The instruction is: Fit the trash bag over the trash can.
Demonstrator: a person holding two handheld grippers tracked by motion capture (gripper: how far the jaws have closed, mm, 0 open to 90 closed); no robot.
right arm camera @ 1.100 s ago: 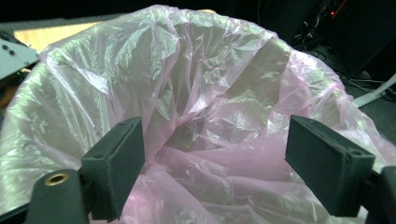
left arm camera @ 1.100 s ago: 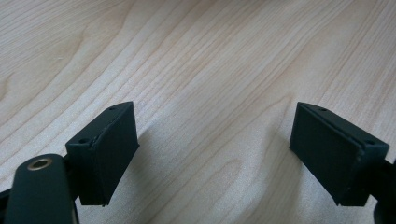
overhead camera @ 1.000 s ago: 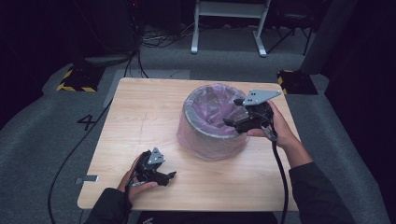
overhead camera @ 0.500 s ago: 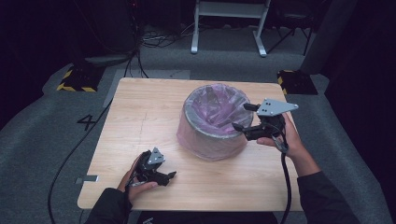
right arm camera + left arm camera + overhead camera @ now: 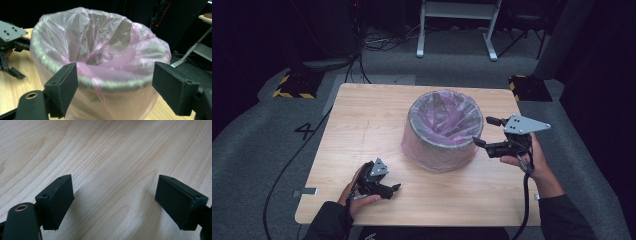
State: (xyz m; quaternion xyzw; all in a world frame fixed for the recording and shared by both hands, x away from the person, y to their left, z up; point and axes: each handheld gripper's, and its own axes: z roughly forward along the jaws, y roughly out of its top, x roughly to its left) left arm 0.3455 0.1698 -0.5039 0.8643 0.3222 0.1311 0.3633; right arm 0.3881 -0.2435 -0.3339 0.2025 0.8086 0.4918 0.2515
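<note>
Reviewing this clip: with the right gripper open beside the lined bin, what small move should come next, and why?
Probably ease the right gripper forward and close on the pink bag at the bin's near rim. Its jaws stand open, level with the rim and apart from it, and the bag's folded-over edge lies between them in the right gripper view. The left gripper rests open on the table, away from the bin.

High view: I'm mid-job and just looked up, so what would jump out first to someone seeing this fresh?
The round bin lined with a pink plastic bag stands out most, standing near the middle of the wooden table, with the bag folded over its rim. The right gripper is just off the bin's right side, jaws open and pointed at it. The left gripper rests low at the table's near edge, jaws open over bare wood.
</note>
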